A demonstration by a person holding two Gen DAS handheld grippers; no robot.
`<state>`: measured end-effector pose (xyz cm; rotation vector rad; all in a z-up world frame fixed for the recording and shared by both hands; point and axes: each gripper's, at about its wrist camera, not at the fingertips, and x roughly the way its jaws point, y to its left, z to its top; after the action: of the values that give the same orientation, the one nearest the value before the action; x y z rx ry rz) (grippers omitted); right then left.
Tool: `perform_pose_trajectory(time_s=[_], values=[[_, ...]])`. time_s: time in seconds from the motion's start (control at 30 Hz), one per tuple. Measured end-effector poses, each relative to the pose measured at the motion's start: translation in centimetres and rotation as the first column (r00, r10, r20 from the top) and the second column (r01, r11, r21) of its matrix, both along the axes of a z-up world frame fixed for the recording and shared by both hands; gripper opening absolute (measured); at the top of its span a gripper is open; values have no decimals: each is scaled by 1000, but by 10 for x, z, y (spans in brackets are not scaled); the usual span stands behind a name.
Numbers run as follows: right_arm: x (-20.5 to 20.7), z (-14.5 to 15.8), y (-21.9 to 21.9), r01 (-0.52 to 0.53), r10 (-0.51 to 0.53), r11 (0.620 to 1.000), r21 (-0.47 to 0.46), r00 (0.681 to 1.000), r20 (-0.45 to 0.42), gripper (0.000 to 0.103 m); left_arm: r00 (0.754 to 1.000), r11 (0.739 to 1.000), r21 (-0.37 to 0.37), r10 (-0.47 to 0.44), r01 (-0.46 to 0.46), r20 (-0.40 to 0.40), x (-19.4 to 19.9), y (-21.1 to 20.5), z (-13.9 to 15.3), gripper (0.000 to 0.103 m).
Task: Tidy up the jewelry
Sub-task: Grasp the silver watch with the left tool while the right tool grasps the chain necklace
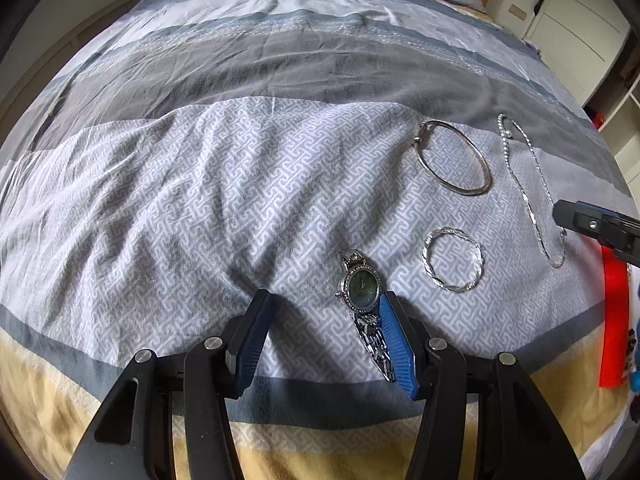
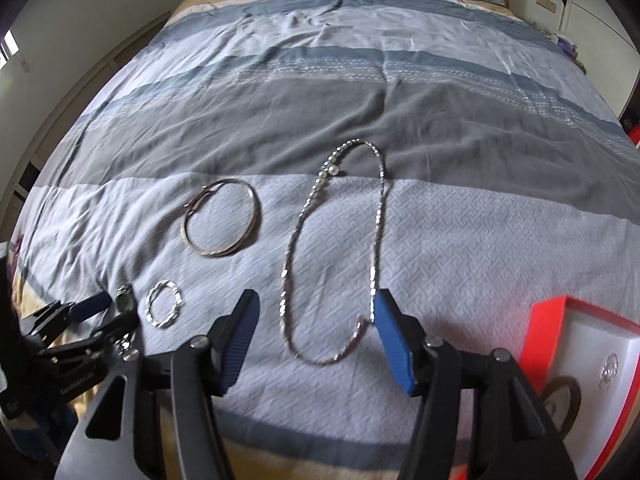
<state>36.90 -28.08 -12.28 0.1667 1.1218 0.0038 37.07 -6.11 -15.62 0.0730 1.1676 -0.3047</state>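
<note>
Bed [image 1: 280, 168]: covered by a striped quilt in grey, pale blue and tan bands; a rumpled band with a white key pattern lies under both tongs and carries all the loose jewelry.
Jewelry box [image 2: 580, 344]: red rim with a white lining, to the right of the right tongs at the edge of the bed; a small silver piece lies inside it, too small to name.
Left tongs [image 1: 322, 334]: black arms with blue ribbed pads, pointing steeply down at the quilt, jaws apart at a middling width and gripping nothing.
Right tongs [image 2: 314, 338]: same build, also angled down, jaws standing wide with only the tail of the chain between them; the pads do not press on it.
Necklace chain [image 2: 298, 240]: long silver chain laid in a narrow loop running away from the right tongs; its near curve lies between the right pads, one end just beside the right-hand pad.
Plain bangle [image 1: 454, 156]: large smooth silver hoop, flat on the quilt, ahead and to the right of the left tongs, well apart from them.
Wristwatch [image 1: 360, 286]: silver, oval dark dial, metal link band; it lies just inside the left tongs' right-hand pad, whether touching it cannot be told.
Twisted bangle [image 1: 452, 260]: smaller silver ring of braided wire, just right of the watch, between the two tongs.
</note>
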Motion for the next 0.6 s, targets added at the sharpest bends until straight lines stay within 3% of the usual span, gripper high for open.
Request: perform_pose_trajectory(time_s=[0.23,0.4,0.53,0.6], values=[[18,-22,0,10,-10,1000,-1,999,-40,59,1000,1000,9,7,-7,0,7,0,-1,47],[16,-22,0,32,-32,999,24,999,-29,59,1000,1000,9,9,-9,2,9,3,-1,42],[13,-21,3,24,-23,999,23,999,-30,59,999,999,11,34,-34,2,11,10,-2,28],[11,-20,7,28,-28,999,18,999,-24,59,999,999,-7,47,-47,-4,13,17,-2,26]])
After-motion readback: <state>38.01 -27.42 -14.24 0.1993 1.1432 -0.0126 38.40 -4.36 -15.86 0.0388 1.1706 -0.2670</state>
